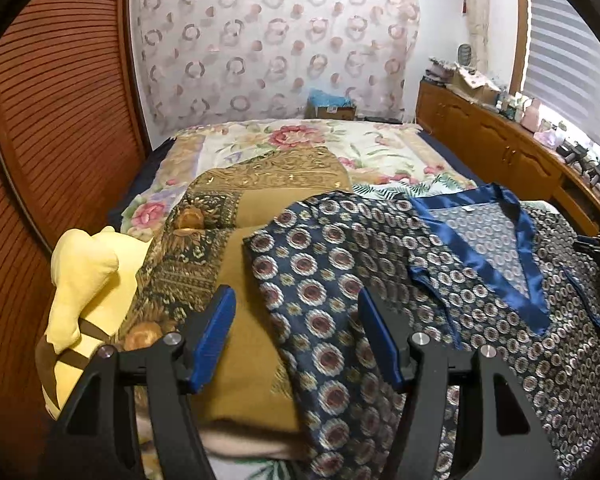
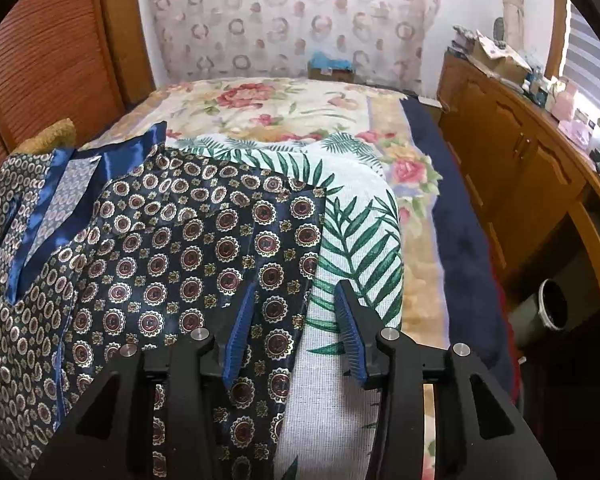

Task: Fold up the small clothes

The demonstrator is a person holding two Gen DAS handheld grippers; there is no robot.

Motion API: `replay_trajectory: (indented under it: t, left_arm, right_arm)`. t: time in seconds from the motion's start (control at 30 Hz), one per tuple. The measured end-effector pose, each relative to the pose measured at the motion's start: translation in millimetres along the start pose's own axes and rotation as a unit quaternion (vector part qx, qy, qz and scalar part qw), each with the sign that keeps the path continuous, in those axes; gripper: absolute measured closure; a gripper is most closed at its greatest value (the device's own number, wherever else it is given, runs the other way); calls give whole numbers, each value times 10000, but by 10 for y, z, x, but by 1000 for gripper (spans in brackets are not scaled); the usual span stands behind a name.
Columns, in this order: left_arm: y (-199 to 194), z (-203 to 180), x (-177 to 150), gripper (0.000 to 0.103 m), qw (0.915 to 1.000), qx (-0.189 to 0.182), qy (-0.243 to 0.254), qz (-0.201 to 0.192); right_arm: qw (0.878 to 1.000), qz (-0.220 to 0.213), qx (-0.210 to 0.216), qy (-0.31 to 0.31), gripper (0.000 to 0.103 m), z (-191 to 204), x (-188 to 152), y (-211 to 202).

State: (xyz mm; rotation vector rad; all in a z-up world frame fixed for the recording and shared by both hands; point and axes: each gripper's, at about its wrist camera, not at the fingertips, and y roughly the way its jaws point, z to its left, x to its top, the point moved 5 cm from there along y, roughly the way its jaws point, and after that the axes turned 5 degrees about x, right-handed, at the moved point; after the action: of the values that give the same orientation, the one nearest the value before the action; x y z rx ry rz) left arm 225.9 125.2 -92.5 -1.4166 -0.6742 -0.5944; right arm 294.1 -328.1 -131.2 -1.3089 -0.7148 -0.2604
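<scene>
A navy garment [image 1: 480, 280] printed with round medallions and trimmed with a shiny blue V-neck collar [image 1: 480, 240] lies spread on the bed. Its left sleeve [image 1: 300, 280] runs toward my left gripper [image 1: 296, 304], which is open just above it, with one finger on each side of the sleeve. In the right wrist view the same garment [image 2: 160, 248] fills the left half. My right gripper [image 2: 296, 296] is open over the right sleeve's outer edge [image 2: 276, 280], where the sleeve meets a white leaf-print cloth [image 2: 352, 248].
A mustard and gold patterned cloth [image 1: 240, 240] and a yellow garment [image 1: 84, 280] lie left of the navy one. A floral blanket [image 2: 260, 108] covers the bed. A wooden cabinet [image 2: 520, 152] with clutter runs along the right. A louvered wooden door [image 1: 60, 120] stands left.
</scene>
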Motion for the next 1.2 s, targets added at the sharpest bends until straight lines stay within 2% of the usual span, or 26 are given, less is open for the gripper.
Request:
replay_trajectory:
  t: [0.3,0.4,0.5,0.6,0.73,0.87,0.9,0.97,1.2]
  left_arm:
    - [236,83,17,41,9985,-343,-238,366]
    - [209,62,39,48,9956,-741,-416,397]
    - [181,53,64,58,9947,-833,-499,351]
    - [191,81,86,64,9948,-785,-551,335]
    - [217,110,98,66,9949,-732,-604,329]
    - [172,115,121,94,9958,-700,-567,166]
    - [152,119,134,97,9960,-697,-550,111]
    - [91,104,165,101,9965,-682,-484,-25]
    - [-127,-7,257,103,9965,-678,-288,-388]
  right_arm:
    - [10000,-3,-9,-8,61,-2,-3,-4]
    - [10000,-4,-5,-6,61,-5,3,-4]
    - [10000,-1,4,2,60,-2,0,-2]
    - [10000,-3,-4,-6,60,3,0,-3]
    - [10000,-5,0,-6,60,2,0,-4]
    - [10000,-5,0,-6,60,-2,-1,-3]
    - [10000,-5,0,-6,60,1,-1,-4]
    - [10000,-5,0,-6,60,-1,-1,-3]
    - [10000,-5,-2,-6,60,4,-1,-5]
